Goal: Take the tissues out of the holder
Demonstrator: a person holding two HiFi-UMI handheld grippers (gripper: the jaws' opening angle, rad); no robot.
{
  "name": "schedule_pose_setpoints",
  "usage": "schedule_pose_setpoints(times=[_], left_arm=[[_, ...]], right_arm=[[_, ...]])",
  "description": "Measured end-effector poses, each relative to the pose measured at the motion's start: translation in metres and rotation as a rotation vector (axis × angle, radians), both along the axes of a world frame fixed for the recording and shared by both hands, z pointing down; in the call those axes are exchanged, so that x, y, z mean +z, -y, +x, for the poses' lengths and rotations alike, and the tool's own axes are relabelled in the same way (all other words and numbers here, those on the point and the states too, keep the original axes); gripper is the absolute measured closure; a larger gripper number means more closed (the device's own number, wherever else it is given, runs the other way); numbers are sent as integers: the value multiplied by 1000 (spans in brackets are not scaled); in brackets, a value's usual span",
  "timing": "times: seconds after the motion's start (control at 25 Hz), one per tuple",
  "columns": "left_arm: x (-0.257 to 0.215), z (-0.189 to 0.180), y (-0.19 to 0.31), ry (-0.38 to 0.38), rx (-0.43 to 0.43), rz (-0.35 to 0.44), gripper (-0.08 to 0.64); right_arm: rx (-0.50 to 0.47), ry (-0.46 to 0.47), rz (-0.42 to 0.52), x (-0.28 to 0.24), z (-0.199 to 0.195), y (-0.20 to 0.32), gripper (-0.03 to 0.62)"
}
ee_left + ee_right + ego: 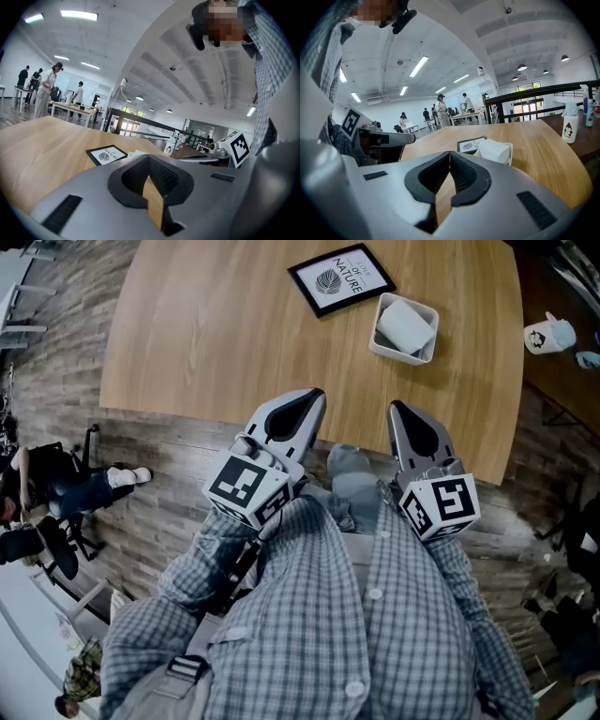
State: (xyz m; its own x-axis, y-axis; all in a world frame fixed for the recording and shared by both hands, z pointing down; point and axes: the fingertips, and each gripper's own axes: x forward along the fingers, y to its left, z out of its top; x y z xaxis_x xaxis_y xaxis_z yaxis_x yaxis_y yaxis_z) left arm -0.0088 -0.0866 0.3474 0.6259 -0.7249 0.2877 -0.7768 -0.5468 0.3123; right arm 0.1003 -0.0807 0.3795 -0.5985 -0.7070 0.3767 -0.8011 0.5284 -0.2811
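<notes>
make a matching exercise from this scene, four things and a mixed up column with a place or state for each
1 tissue holder
2 framed picture
3 penguin bottle
4 right claw

a shut, nothing in it
b lying flat on the wooden table
c on the darker table off to the right
d white tissues inside

Pairs: 1-d, 2-b, 3-c, 4-a

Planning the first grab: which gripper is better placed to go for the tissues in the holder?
Right, probably. The right gripper points almost straight at the holder with the tissues; the left gripper sits further left, with the holder off to its side. Both are shut.
</notes>
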Motion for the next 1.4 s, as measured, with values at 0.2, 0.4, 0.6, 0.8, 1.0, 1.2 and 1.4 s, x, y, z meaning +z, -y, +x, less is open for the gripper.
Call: schedule_pose_setpoints(times=[0.2,0.4,0.6,0.8,1.0,1.2,1.4], left_arm=[[-11,11,9,10,0,16,561],[-18,18,11,19,17,24,560],[-22,23,18,10,48,47,560],[-26,25,35,2,96,66,561],[-25,20,50,-1,128,66,561],[-21,19,63,-12,160,53,561],[-15,22,73,-18,180,42,561]], right_arm=[[-21,9,13,-6,8,14,580],[-19,10,25,-12,12,19,580],[2,-27,45,-13,17,22,580],[55,-73,62,-17,23,39,580],[104,-98,74,-21,27,59,580],[120,-164,91,-21,28,75,580],[147,-209,109,-18,37,87,580]])
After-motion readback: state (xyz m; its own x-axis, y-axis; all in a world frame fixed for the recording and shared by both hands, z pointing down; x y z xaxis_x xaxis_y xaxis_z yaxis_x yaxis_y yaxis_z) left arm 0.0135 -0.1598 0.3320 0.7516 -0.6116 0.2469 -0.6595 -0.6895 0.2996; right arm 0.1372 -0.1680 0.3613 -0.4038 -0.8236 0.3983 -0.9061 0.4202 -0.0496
